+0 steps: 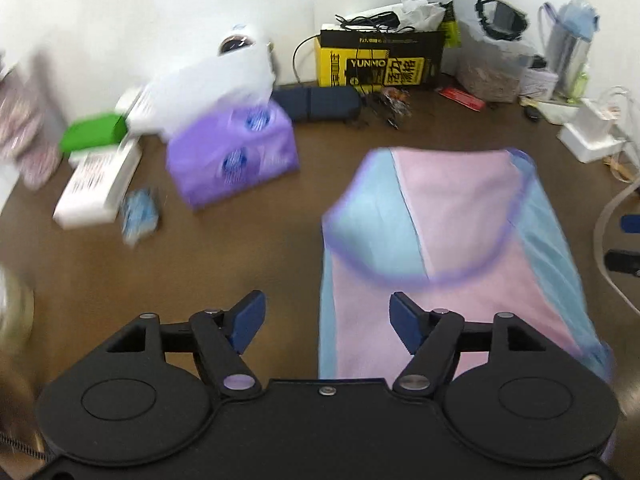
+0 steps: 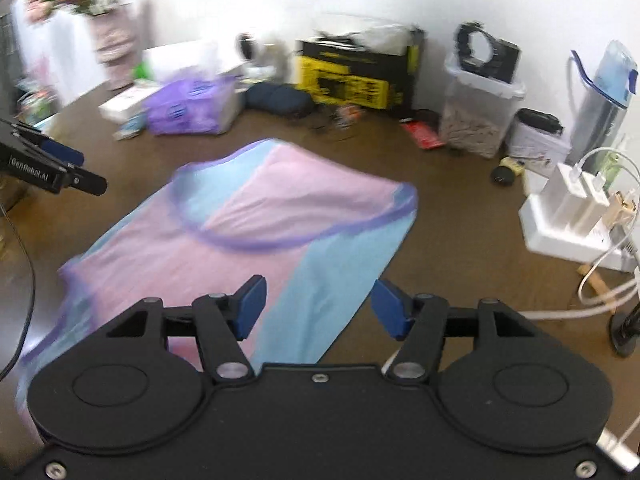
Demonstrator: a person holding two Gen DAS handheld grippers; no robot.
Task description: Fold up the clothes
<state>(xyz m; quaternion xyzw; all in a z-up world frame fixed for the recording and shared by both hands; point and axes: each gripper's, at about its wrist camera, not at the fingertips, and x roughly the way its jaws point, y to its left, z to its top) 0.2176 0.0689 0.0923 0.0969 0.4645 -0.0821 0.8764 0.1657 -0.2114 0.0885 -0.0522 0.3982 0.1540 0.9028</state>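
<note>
One garment (image 1: 448, 240); two tools (image 1: 327, 320) (image 2: 319, 309); one purple tissue pack (image 1: 234, 156); one yellow-black box (image 1: 380, 60).

purple tissue pack (image 1: 234, 156), yellow box (image 1: 378, 60), brown table (image 1: 240, 260)

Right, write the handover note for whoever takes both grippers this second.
Left gripper: open, nothing between its jaws, above the table beside the garment's left edge.
Right gripper: open, empty, over the garment's near right edge.
Garment: pink and blue top with purple trim, lying on the brown table, released. It looks folded over once, with the purple neckline on top; blur hides the details.
Left to do: check the fold, regrasp and finish folding. Keep clear of the purple tissue pack and the white charger block.
</note>
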